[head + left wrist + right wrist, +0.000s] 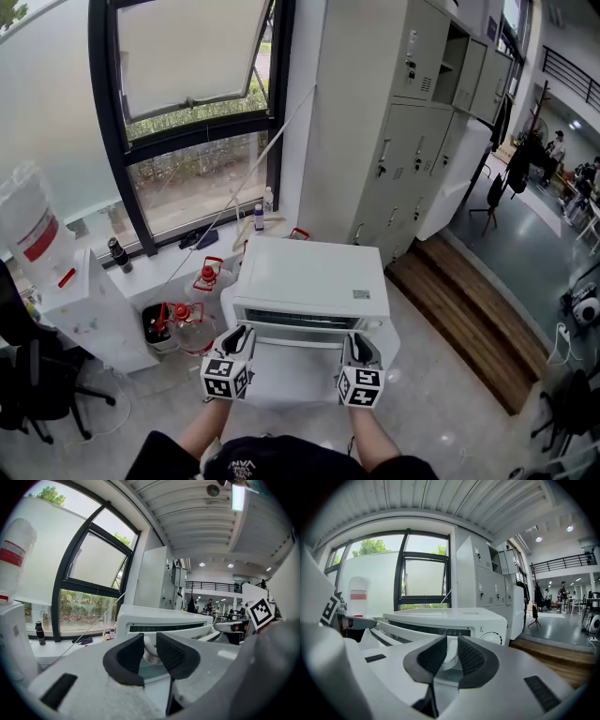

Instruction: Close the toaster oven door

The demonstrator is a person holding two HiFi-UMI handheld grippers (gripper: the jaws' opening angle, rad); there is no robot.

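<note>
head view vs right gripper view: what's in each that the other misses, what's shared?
Only head view: the person's forearms, a black office chair. Only right gripper view: the round white dial on the white box-shaped toaster oven, and the right gripper shut on the door's white handle. Both: that oven with its door open, grey metal lockers, the black-framed window.

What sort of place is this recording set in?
Probably a shared office or lab corner: metal lockers, a water dispenser by the window, and people in an open hall beyond.
</note>
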